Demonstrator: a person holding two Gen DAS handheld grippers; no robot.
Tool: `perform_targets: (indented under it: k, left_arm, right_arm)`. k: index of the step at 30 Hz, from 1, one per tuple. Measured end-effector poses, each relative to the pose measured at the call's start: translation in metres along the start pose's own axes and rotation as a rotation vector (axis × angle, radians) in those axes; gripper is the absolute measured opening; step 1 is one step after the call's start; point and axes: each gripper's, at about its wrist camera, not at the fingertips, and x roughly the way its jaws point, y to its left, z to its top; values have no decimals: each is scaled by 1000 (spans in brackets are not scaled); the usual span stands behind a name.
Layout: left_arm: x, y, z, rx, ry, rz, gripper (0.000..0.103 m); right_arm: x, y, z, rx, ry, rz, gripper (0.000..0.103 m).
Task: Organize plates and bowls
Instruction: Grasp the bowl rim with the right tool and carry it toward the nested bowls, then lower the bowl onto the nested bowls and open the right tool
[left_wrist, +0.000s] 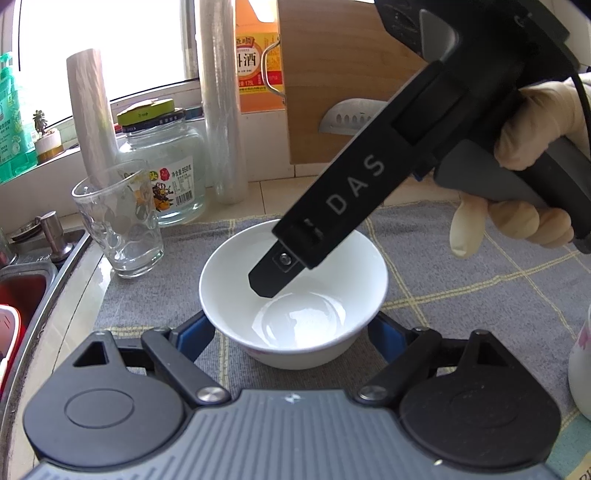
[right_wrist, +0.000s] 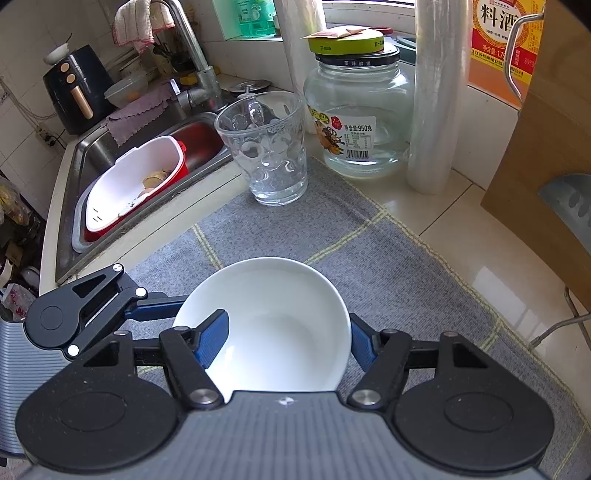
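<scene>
Two tools are closing on one white bowl (left_wrist: 293, 291) at lower centre on the grey mat (right_wrist: 388, 266): the right tool (right_wrist: 284, 341) pinching its rim, the left tool (left_wrist: 291, 338) hugging its sides. Uneven pulling risks tipping it toward the nearby glass (left_wrist: 118, 221).

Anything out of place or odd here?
Nothing spilled or damaged. One oddity: both grippers are at the same white bowl, the left gripper flanking its sides, the right gripper with one finger inside it and one outside.
</scene>
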Motion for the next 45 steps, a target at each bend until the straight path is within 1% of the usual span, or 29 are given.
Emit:
perform_targets:
  k: [9, 17, 27, 37, 45]
  left_arm:
    - [-16, -7, 5, 20, 26, -19, 89]
    - [-47, -27, 12, 54, 20, -42, 89]
    - [-80, -60, 17, 99, 10, -60, 89]
    - [-104, -98, 20, 106, 11, -105, 89]
    - [-116, -127, 20, 141, -1, -159, 89]
  right_arm:
    - [-18, 3, -12, 25, -7, 30, 74]
    - [-56, 10, -28, 33, -23, 54, 74]
    - [-103, 21, -57, 32, -58, 56, 74]
    - [-145, 25, -93, 35, -88, 25, 74]
    - [-171, 24, -126, 64, -99, -17, 74]
